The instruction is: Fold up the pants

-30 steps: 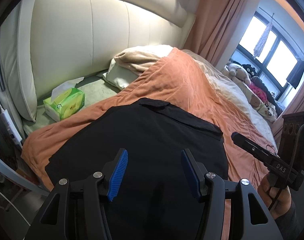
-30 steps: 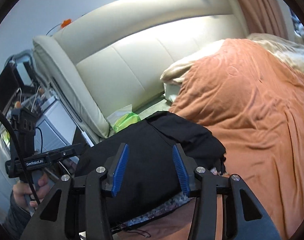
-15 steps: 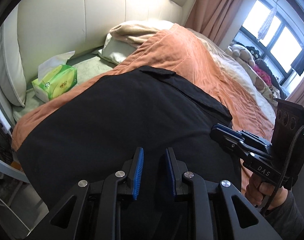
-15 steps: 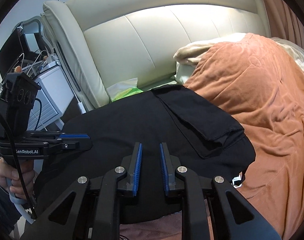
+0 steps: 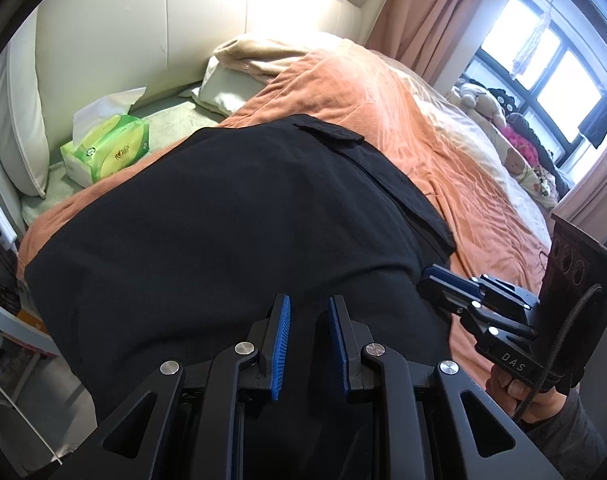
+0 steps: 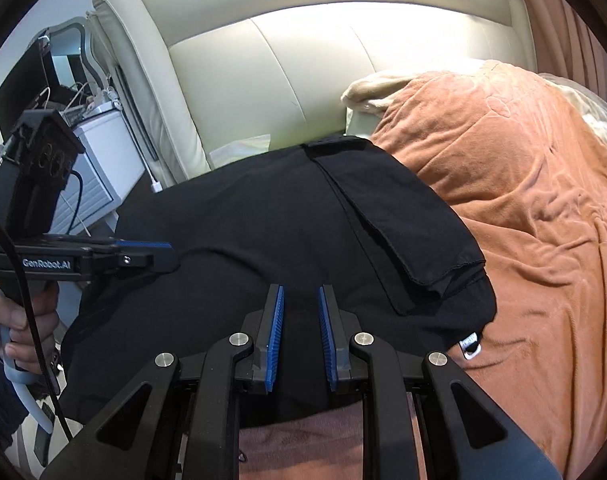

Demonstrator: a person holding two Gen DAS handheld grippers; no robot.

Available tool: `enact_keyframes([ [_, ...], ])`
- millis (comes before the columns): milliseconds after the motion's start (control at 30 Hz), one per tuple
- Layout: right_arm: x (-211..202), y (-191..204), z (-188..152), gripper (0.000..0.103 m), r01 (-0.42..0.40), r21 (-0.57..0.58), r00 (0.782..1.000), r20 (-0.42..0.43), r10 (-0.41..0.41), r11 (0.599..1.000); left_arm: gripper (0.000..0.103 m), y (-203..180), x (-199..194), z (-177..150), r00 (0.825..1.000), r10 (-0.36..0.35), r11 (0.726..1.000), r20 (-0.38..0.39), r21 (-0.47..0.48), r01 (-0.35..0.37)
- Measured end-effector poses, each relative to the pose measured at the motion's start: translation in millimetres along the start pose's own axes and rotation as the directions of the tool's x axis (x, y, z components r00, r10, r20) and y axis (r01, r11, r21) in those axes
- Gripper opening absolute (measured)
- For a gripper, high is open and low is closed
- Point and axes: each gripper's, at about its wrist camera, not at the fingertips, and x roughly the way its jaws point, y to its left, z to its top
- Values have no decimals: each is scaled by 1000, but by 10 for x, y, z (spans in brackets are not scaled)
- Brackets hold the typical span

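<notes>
You have a bed (image 5: 83, 40) with a cream headboard | orange blanket (image 5: 383, 92) over it | black pants (image 5: 231, 220) spread flat on the blanket | tissue pack (image 5: 107, 148) and pillow (image 5: 223, 88) near the headboard | plush toys (image 5: 479, 98) at the window side.

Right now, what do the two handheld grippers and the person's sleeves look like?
Both the left gripper and right gripper are black with ribbed blue pads and silver pivot screws. White lettering marks each body, black cables trail from each, and the sleeve is dark grey.
</notes>
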Motion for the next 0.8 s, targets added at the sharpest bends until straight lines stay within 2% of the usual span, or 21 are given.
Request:
enact_keyframes([
  [233,-201,150,-72,19,-16,-24,999,-39,15,1000,23,-171,-187,-155,1000,-10,1000,18,26,10],
  [333,-343,173,-81,28,-14,-23,999,-37,13,1000,23,-235,-259,-207,1000,-24,999,18,28,23],
  [400,-444,172,-87,40,1,-22,1000,-30,-1,1000,23,-278,-302,-251,999,-37,999,15,26,37],
  [533,-661,148,-109,55,28,-4,1000,-11,-28,1000,23,-383,-376,-337,999,-38,999,19,35,38],
  [600,-773,143,-116,71,50,5,999,-6,-50,999,23,-438,-390,-394,998,-54,998,12,31,54],
  [667,-885,150,-132,76,80,14,997,-2,-80,997,23,-471,-386,-459,998,-60,998,3,25,60],
  [800,-1159,134,-199,79,105,49,995,-8,-104,993,23,-511,-357,-603,999,-51,999,-12,15,51],
])
